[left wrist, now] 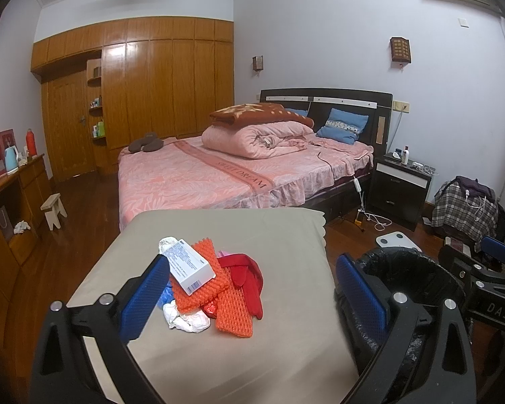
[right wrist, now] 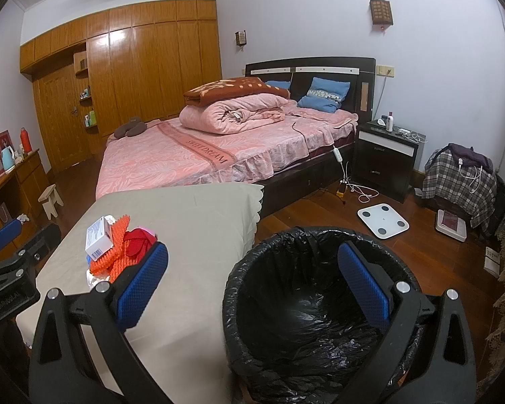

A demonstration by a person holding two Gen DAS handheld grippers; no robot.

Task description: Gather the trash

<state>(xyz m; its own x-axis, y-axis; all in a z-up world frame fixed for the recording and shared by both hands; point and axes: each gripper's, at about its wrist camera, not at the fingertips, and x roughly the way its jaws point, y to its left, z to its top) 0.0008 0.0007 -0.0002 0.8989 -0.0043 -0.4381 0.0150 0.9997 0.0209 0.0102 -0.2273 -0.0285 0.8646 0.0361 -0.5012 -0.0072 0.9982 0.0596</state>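
At lower centre of the left wrist view, the trash pile (left wrist: 208, 282) sits on the beige-covered tabletop (left wrist: 252, 346), heaped together rather than scattered, which I judge makes for short reaches. On top lies a white box (left wrist: 190, 267) across orange spiky mats (left wrist: 219, 299); red fabric (left wrist: 249, 279) sits at the right of the heap, crumpled white paper (left wrist: 185, 320) at its near edge.

Left tongs (left wrist: 249, 298): jaws wide apart, holding nothing, framing the pile from the near side. Judgement: they are lined up for a first pick.

Right tongs (right wrist: 256, 286): jaws also wide apart and empty, held over the bin (right wrist: 286, 242) in the lower half of the right wrist view.

Bin: lined with a black bag (right wrist: 306, 320) folded over the rim. No trash is visible inside; the liner bottom shows bare. It stands just beside the tabletop's right edge, presumably so items travel only a short way from pile to opening.

Collection appears not yet begun.
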